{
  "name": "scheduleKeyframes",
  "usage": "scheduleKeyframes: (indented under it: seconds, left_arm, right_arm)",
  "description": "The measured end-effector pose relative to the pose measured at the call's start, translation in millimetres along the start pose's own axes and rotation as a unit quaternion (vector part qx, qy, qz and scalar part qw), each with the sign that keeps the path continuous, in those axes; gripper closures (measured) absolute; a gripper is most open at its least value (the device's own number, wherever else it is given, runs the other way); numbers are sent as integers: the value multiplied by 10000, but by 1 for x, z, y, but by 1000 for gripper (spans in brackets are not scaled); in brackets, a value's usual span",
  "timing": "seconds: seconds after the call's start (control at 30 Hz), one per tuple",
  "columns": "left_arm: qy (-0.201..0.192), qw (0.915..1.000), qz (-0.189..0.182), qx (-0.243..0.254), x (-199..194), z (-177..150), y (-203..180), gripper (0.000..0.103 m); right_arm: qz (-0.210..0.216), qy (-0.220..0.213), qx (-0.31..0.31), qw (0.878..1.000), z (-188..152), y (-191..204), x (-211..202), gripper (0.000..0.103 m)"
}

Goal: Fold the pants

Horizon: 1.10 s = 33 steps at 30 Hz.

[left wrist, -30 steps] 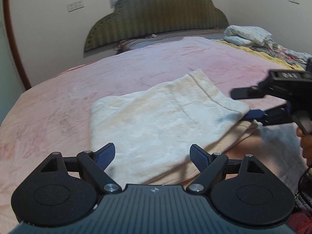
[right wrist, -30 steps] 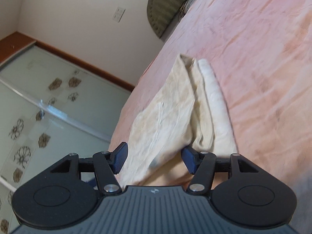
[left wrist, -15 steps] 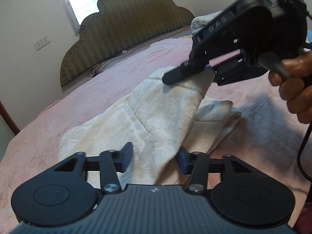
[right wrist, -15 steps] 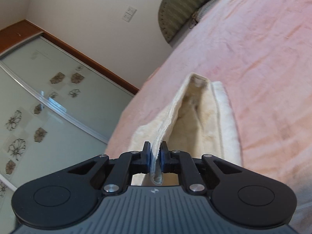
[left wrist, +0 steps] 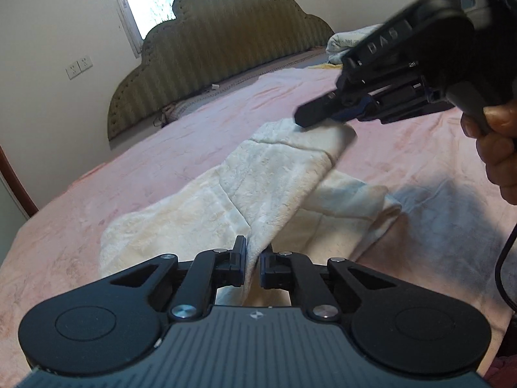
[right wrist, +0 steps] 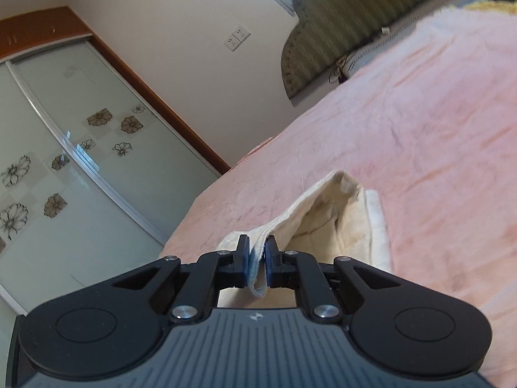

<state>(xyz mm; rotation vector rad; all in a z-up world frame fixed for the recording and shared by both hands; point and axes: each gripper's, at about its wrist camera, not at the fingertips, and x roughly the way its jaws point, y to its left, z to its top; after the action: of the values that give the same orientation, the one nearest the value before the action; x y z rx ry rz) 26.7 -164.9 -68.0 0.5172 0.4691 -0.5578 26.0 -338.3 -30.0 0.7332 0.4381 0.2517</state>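
Note:
Cream fleece pants (left wrist: 274,187) lie partly folded on the pink bed cover (left wrist: 161,148). My left gripper (left wrist: 253,258) has its jaws closing on the near edge of the upper layer, and the pads press on the cloth. In the same view my right gripper (left wrist: 302,118) is shut on the far corner of that layer and holds it above the bed. In the right wrist view, the right gripper (right wrist: 257,258) pinches a folded hem of the pants (right wrist: 339,223). The raised layer stretches between both grippers, and the lower layer rests on the cover (right wrist: 420,113).
A green padded headboard (left wrist: 219,48) stands at the far end of the bed. Crumpled bedding (left wrist: 349,43) is piled at the back right. A hand (left wrist: 497,148) holds the right gripper, with a cable (left wrist: 504,258) hanging below. Sliding wardrobe doors (right wrist: 64,161) stand beyond the bed's left side.
My left jaws went from wide open to closed on the pants' near edge. The right gripper shut on the far corner, then rose, lifting the top layer off the bed.

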Motion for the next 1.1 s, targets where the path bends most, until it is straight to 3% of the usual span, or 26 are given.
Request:
scheduleKeyframes:
  seconds: [0.13, 0.17, 0.23, 0.33, 0.43, 0.47, 0.5, 0.53, 0.63, 0.7, 0.77, 0.83, 0.9, 0.97, 1.03, 1.1]
  left_arm:
    - [31, 9997, 42, 258, 6, -5, -8, 96]
    - [32, 9996, 30, 266, 6, -6, -8, 96]
    - [47, 9997, -17, 223, 7, -6, -6, 96]
    - [46, 9996, -6, 271, 7, -6, -7, 96]
    - [45, 9993, -7, 361, 6, -6, -9, 93]
    - [53, 9993, -91, 353, 5, -6, -8, 87]
    - [82, 9991, -251, 318, 3, -6, -6, 72]
    - [68, 9989, -386, 255, 0, -6, -4, 68]
    - [-142, 9979, -625, 111, -17, -6, 6, 44]
    - [-309, 9984, -465, 13, -28, -7, 17, 31]
    - [-403, 9985, -291, -237, -36, -7, 34, 30]
    - [-361, 9976, -25, -595, -37, -9, 54, 30]
    - [-89, 9951, 401, -899, -28, -12, 70, 31]
    - [331, 9915, 659, -1071, -13, -18, 79, 32]
    - [605, 9894, 746, -1086, -3, -23, 79, 31]
    - [624, 9873, 873, -1171, -2, -24, 77, 31]
  right_arm:
    - [-611, 242, 139, 9977, -15, -28, 2, 93]
    - [-936, 193, -36, 9954, -18, -26, 1, 93]
    - [-1553, -52, -961, 9832, -22, -1, -3, 91]
    - [-1181, -38, -1762, 9772, -24, 36, 5, 91]
    - [-1028, 645, -2138, 9693, -33, 50, 35, 91]
    - [-1154, 901, -2193, 9646, -37, 46, 46, 91]
    - [-1323, 1053, -2259, 9594, -41, 40, 54, 91]
    - [-1398, 1131, -2256, 9575, -44, 33, 59, 91]
    - [-1341, 1120, -2058, 9629, -42, 25, 54, 91]
    - [-1482, 1049, -2213, 9582, -44, 33, 51, 91]
    - [-1577, 876, -2513, 9509, -48, 50, 47, 90]
    - [-1289, 884, -2503, 9555, -50, 58, 45, 90]
    - [-1143, 1029, -2512, 9557, -54, 60, 49, 90]
    - [-1343, 1154, -2713, 9461, -61, 57, 55, 91]
    - [-1368, 1116, -2549, 9507, -60, 49, 54, 91]
    - [-1388, 1001, -2388, 9559, -56, 51, 47, 90]
